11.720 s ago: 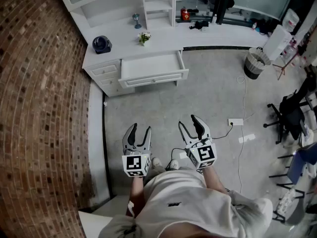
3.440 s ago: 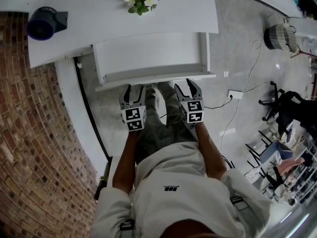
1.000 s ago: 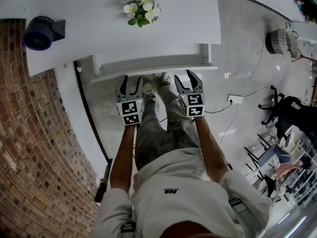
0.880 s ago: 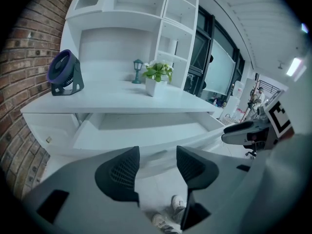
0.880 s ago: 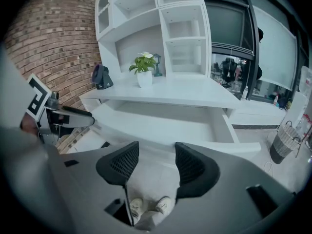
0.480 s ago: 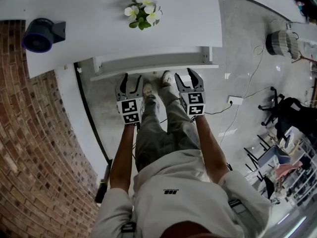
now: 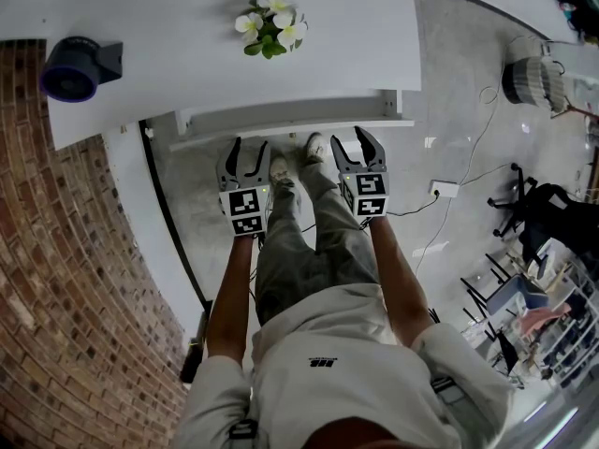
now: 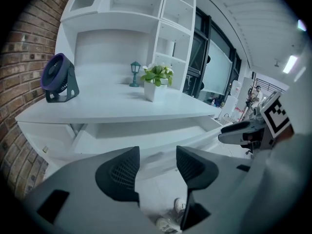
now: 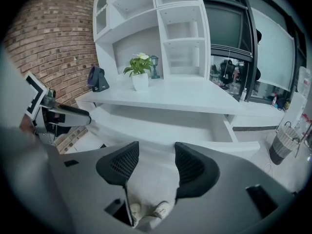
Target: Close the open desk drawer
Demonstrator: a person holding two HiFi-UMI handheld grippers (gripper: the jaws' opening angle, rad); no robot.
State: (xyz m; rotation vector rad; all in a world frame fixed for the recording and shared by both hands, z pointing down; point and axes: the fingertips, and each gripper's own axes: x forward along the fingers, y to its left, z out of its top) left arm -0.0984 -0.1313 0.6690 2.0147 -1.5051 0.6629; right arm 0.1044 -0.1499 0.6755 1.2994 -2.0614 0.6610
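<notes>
The drawer (image 7: 290,127) is mostly tucked in. Only a narrow strip of it sticks out from under the desk (image 7: 187,50), so I'd say the job is near the end and just needs a last shove.

Both tools are lined up along the drawer front. The left gripper (image 7: 249,144) is toward the drawer's left half and the right gripper (image 7: 348,137) toward its right half, both pointing straight at it. That makes sense to me: pushing at two spread-out spots should keep the drawer square on its runners, where a one-sided push could jam it.

Each one has its jaws spread with nothing between them. In each gripper view you only see the white drawer front and the floor through the gap. There's no need to pinch anything for a push anyway, since the tips do the work. From the head view the tips sit right at the drawer's front edge, but I can't tell whether they're actually pressing on it or are just shy of it.

The person's shoes (image 7: 298,152) are right below the drawer front, between the two tools, so they're standing close and can lean in.

Behind the drawer, on the desk, there's a little potted plant (image 7: 269,24), and off to the drawer's left sits a small fan (image 7: 70,68). Both look well clear of the push, though a hard slam might rattle the plant.
</notes>
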